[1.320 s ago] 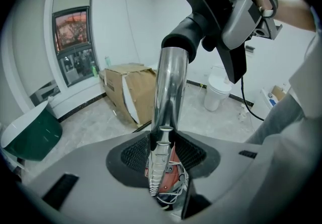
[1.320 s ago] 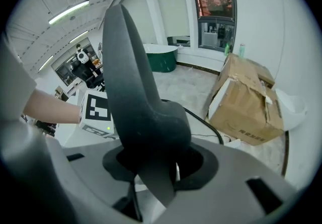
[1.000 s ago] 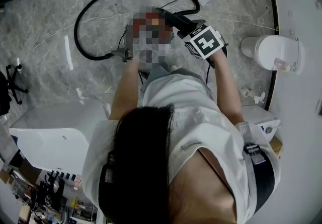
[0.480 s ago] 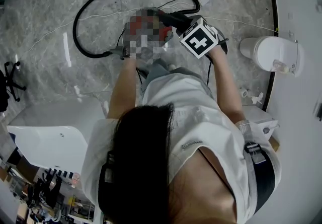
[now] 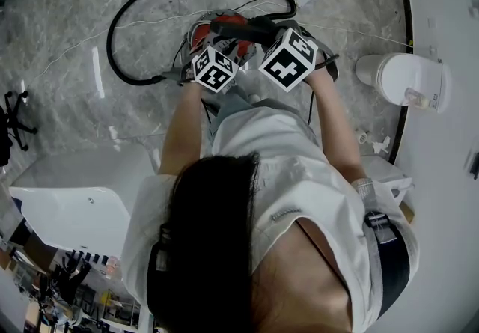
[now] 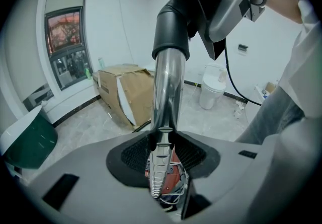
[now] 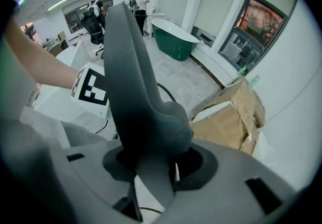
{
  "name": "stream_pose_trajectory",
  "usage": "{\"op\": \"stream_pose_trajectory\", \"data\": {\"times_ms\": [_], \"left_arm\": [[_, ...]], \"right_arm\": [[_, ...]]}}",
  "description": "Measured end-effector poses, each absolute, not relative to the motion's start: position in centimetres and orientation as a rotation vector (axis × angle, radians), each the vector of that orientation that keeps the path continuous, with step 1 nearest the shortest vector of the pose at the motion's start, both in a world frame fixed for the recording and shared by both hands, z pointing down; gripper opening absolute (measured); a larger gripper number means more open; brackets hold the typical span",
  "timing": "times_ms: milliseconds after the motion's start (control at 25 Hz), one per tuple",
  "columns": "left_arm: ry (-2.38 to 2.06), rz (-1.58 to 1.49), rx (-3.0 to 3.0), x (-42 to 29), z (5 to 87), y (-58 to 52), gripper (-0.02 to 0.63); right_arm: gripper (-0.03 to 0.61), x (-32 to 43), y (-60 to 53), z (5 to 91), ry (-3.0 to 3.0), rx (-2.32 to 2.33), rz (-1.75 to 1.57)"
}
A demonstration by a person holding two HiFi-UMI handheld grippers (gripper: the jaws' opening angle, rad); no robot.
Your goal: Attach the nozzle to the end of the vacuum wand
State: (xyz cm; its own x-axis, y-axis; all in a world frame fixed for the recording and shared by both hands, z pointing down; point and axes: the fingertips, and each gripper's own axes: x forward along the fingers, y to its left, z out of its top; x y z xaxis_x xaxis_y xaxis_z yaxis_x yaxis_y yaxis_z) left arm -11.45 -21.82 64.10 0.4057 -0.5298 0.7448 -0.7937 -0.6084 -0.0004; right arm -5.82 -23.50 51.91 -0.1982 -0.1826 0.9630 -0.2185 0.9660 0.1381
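L tool (image 6: pixel 161 160) clamps wand (image 6: pixel 167 87), R tool (image 7: pixel 151 167) clamps nozzle (image 7: pixel 133 87); head view hides grips.

A bathroom showroom, by its marble floor (image 5: pixel 67 32), white toilet (image 5: pixel 408 78) and freestanding green bathtub (image 7: pixel 176 36).

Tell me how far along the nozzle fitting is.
Done: both parts are picked up. The left claw is shut on the shiny chrome metal wand, the right claw on the dark grey curved plastic nozzle. In hand: the nozzle's black collar appears to sit over the wand's end. Left: probably a final push, then letting go; locking can't be seen.
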Motion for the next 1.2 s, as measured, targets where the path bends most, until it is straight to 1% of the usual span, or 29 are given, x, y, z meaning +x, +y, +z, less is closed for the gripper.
{"op": "stream_pose_trajectory", "data": {"times_ms": [400, 600, 920, 1120, 1160, 1200], "left_arm": [[-1.122, 0.997, 2.316, -11.3, 64.2, -21.8, 0.153], [-1.15, 0.972, 2.303, -11.3, 64.1, -21.8, 0.152], [-1.157, 0.981, 2.304, -11.3, 64.1, -21.9, 0.152], [-1.176, 0.991, 2.306, -11.1, 64.0, -21.9, 0.152], [-1.177, 0.996, 2.303, -11.1, 64.0, -21.9, 0.152], [-1.175, 1.003, 2.301, -11.2, 64.0, -21.9, 0.152]], "right_arm": [[0.166, -6.0, -23.2, 52.2, -1.759, 0.281, -0.125], [0.166, -6.4, -22.9, 52.6, -1.816, 0.314, -0.051], [0.164, -6.2, -22.7, 52.9, -1.824, 0.329, -0.07], [0.177, -6.1, -22.7, 52.6, -1.882, 0.356, -0.022], [0.184, -6.3, -22.7, 52.6, -1.896, 0.349, -0.007], [0.205, -6.4, -22.5, 52.6, -1.912, 0.339, 0.01]]}}
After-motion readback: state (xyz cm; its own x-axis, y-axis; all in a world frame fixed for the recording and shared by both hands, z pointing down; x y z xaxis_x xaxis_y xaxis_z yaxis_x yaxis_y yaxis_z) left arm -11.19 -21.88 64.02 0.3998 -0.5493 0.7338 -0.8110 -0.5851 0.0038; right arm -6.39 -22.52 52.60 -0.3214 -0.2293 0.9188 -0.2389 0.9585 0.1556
